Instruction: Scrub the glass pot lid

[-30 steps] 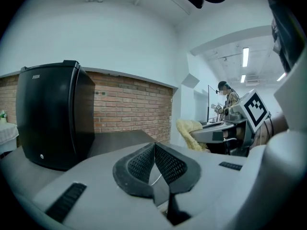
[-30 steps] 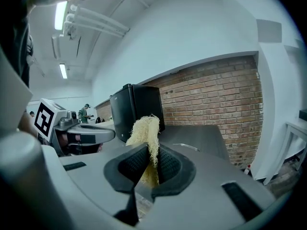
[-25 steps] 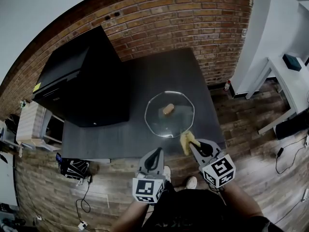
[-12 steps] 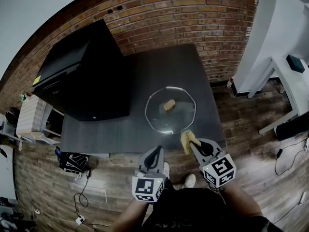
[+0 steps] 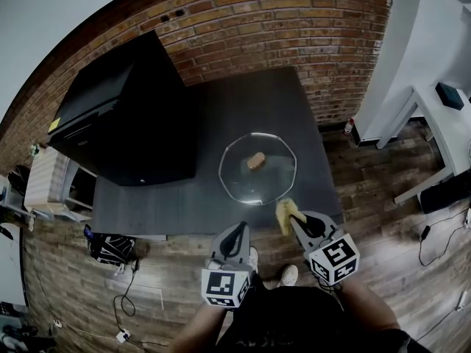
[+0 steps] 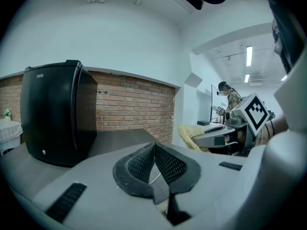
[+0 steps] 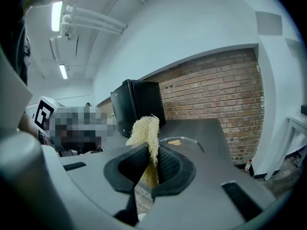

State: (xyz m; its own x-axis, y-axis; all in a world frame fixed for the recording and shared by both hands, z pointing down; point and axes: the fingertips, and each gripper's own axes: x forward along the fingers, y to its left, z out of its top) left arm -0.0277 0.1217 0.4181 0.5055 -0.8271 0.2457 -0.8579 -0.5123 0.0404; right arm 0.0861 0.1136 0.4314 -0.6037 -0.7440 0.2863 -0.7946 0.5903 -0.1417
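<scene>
The glass pot lid point(image 5: 257, 169) lies flat on the dark table point(image 5: 213, 123), a tan knob point(image 5: 255, 161) at its centre; the right gripper view shows the lid point(image 7: 181, 142) ahead of the jaws. My right gripper point(image 5: 291, 219) hovers off the table's near edge, just short of the lid, shut on a yellow fibrous scrubber point(image 5: 285, 214), which sticks up between the jaws point(image 7: 146, 133). My left gripper point(image 5: 234, 243) hangs beside it, nearer my body, shut with nothing in it point(image 6: 154, 163).
A black mini fridge point(image 5: 125, 120) stands on the table's left part. A brick wall point(image 5: 280, 28) runs behind the table. White furniture point(image 5: 441, 116) stands at the right. Wood floor with cables point(image 5: 125, 300) lies below.
The view shifted slightly; the lid sits a little higher in the frame than a second ago. Both grippers have held their places, the scrubber still clamped.
</scene>
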